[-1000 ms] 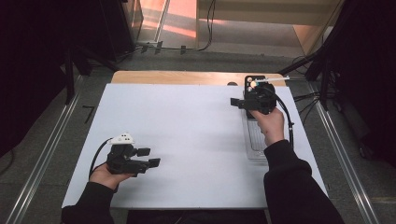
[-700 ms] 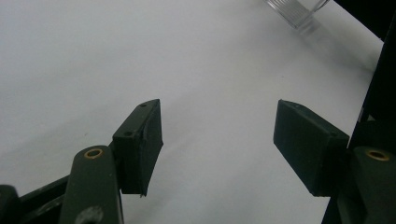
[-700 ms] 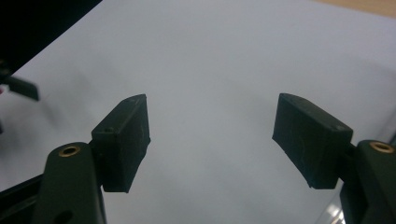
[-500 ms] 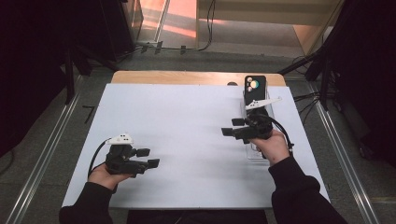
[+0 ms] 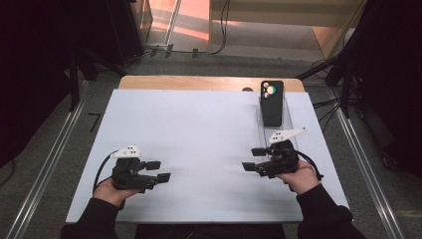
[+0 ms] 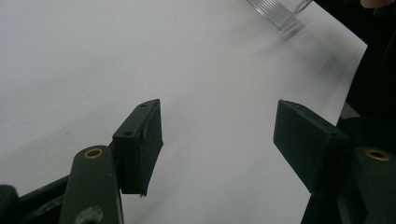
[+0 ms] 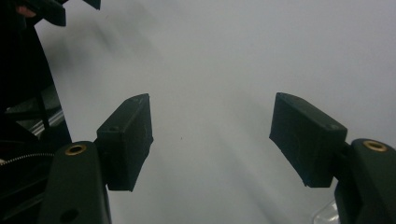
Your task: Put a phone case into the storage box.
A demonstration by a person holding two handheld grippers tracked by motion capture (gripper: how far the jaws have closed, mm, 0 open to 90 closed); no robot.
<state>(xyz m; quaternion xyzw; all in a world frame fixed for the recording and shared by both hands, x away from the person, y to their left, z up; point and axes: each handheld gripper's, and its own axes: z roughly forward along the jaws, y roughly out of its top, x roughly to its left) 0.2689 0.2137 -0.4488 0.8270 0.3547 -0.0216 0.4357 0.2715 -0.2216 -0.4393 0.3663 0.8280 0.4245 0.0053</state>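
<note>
Near the front edge of the white surface point(image 5: 199, 129), toward its left corner: left gripper point(image 5: 158, 171) resting low in the hand, same spot as a second ago. Jaws apart and empty, with only bare white between them in the left gripper view point(image 6: 217, 107).

Toward the front right corner: right gripper point(image 5: 254, 159), pulled back from the far right corner, where a second ago it stood over the phone. Jaws just been closing partway from a wider spread, nothing between them; released, as its own view confirms point(image 7: 212, 100). Pointing across the surface toward the other hand.

Farther along the right edge: clear holder point(image 5: 291, 122), lying lengthwise from beside the right hand to the far right corner. A ribbed end of it caught at the top of the left gripper view point(image 6: 279, 8).

At the far end of that holder: black phone point(image 5: 272, 103), camera side facing up, propped in place and free of both grippers.

Judging by this: placement of the phone likely finished, both hands back near the front edge, nothing left in hand.
</note>
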